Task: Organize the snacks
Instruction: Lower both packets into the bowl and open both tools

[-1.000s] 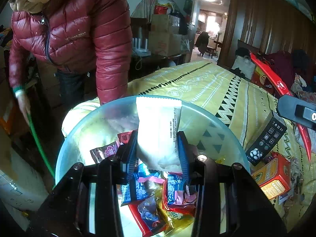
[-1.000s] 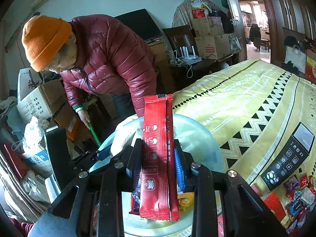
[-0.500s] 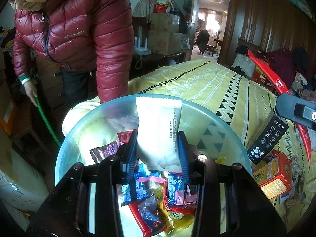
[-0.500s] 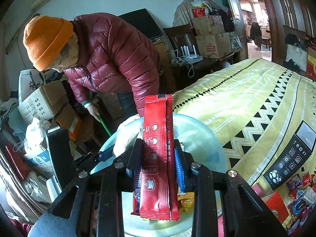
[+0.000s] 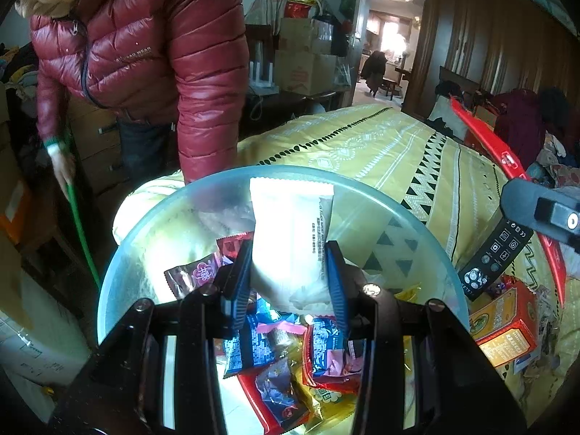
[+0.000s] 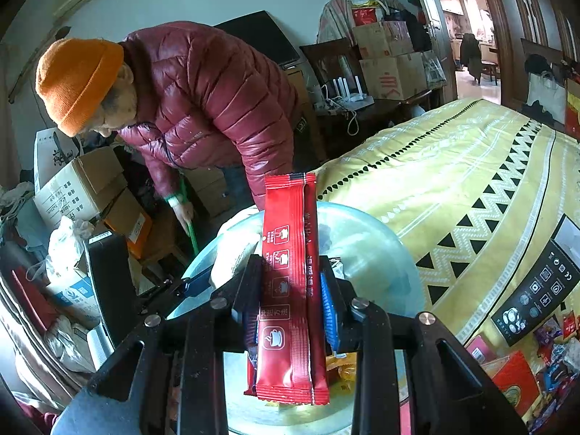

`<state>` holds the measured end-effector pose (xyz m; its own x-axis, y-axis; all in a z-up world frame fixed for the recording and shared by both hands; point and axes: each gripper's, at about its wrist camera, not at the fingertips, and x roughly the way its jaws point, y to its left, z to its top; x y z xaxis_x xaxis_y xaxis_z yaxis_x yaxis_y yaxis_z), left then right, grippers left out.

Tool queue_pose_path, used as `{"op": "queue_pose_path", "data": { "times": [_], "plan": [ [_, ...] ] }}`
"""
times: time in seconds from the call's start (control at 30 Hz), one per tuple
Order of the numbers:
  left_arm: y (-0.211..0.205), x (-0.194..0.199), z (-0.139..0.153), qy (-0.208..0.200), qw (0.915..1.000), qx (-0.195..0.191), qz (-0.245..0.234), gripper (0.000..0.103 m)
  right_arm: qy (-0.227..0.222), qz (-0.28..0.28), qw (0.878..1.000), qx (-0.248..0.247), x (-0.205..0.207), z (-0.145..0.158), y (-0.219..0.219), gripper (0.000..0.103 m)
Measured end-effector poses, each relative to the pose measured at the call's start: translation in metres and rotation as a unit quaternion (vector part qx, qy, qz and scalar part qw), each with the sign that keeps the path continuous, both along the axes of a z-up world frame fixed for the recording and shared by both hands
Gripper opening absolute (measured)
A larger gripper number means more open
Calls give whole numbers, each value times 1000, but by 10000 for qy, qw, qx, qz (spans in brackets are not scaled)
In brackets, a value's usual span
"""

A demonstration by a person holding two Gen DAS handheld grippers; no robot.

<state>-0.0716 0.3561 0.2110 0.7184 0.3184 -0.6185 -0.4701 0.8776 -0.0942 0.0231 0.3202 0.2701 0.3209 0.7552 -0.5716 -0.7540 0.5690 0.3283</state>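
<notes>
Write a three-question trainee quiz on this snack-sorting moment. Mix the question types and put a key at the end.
1. True or false: the left claw is shut on a white packet.
2. Multiple choice: the right claw holds which item? A) a black remote B) a red sachet C) an orange box
3. Fill in: both claws hang over a clear ___ that already holds mixed snack packets.

Key: 1 true. 2 B. 3 bowl.
</notes>
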Motion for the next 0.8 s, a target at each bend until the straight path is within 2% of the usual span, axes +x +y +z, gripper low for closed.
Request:
{"op": "queue_pose_path", "data": {
  "times": [0.8],
  "plan": [
    [9,2,-10,80,10000,-38,34,39,158,31,9999,-37,0,-16,11,33]
  ]
}}
